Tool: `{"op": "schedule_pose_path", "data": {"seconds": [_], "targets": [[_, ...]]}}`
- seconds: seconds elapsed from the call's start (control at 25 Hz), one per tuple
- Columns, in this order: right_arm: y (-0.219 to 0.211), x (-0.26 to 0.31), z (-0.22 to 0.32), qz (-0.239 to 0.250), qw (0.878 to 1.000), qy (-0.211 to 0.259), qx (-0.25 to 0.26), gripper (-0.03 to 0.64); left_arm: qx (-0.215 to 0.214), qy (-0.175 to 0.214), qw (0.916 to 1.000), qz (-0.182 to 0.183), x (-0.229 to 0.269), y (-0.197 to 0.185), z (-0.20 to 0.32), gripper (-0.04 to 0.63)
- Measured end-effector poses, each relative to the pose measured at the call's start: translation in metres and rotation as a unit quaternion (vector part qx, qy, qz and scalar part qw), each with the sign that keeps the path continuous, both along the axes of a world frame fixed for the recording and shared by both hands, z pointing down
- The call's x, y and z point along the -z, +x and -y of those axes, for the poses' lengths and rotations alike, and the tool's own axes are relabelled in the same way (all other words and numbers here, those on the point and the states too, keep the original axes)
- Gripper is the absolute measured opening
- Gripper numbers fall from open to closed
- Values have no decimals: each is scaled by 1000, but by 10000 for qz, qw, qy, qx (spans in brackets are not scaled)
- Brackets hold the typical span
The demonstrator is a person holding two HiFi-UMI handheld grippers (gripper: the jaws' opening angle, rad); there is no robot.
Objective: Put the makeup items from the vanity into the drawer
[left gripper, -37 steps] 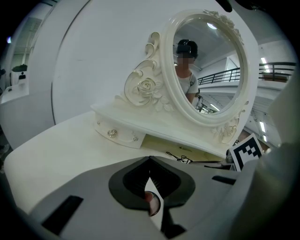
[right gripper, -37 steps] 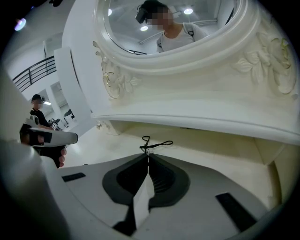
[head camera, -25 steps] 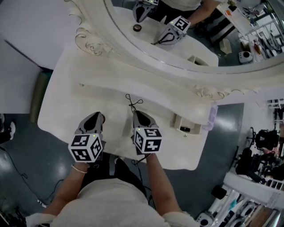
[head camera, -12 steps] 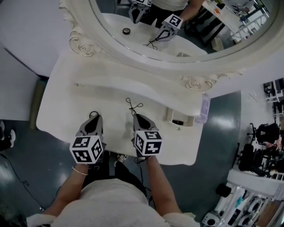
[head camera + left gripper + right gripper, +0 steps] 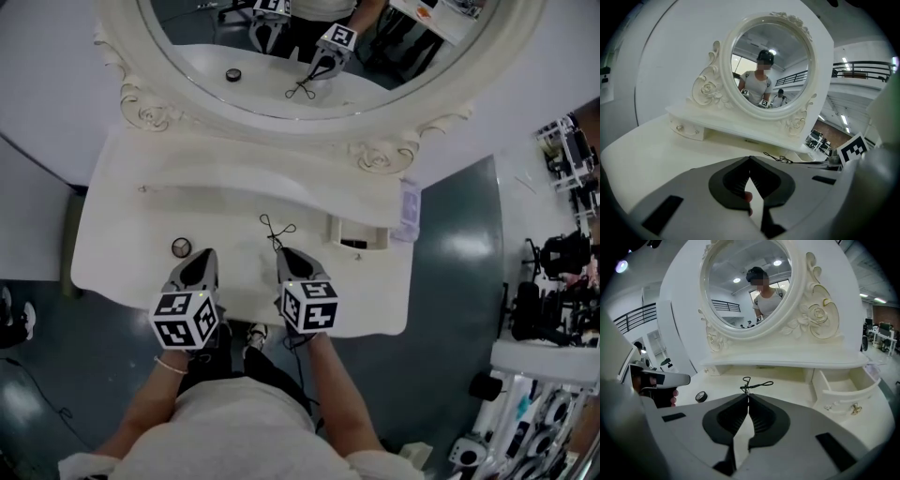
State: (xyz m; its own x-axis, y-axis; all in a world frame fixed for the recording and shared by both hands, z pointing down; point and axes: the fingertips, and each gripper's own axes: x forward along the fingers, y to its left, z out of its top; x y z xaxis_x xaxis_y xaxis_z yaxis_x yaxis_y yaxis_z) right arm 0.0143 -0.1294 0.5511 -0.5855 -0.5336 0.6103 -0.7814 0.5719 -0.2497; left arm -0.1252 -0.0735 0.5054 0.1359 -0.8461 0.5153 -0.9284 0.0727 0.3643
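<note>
Looking down in the head view, we see the white vanity (image 5: 122, 234) with its round mirror (image 5: 206, 47). In front of the mirror, our left tongs (image 5: 206, 253) and right tongs (image 5: 284, 251) sit side by side. The black eyelash curler (image 5: 276, 229) sticks out from the right tongs toward the mirror. A little round pot (image 5: 181, 247) lies in front of the mirror's left side. The open drawer (image 5: 342, 230) is under the mirror's right side.

In the left gripper view, the left tongs (image 5: 750, 160) are pressed together with nothing in them.

In the right gripper view, the right tongs (image 5: 748, 397) are pinched on the end of the eyelash curler (image 5: 754, 384), pointing at the mirror.
</note>
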Motion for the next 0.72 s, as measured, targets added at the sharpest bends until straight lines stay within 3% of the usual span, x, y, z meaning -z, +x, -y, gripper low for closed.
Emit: {"op": "schedule_pose_path", "data": {"seconds": [0.72], "targets": [[94,23,-11,34,9934,182,-1134,23,-1252,229,9919,32,21,87,23,3]]}}
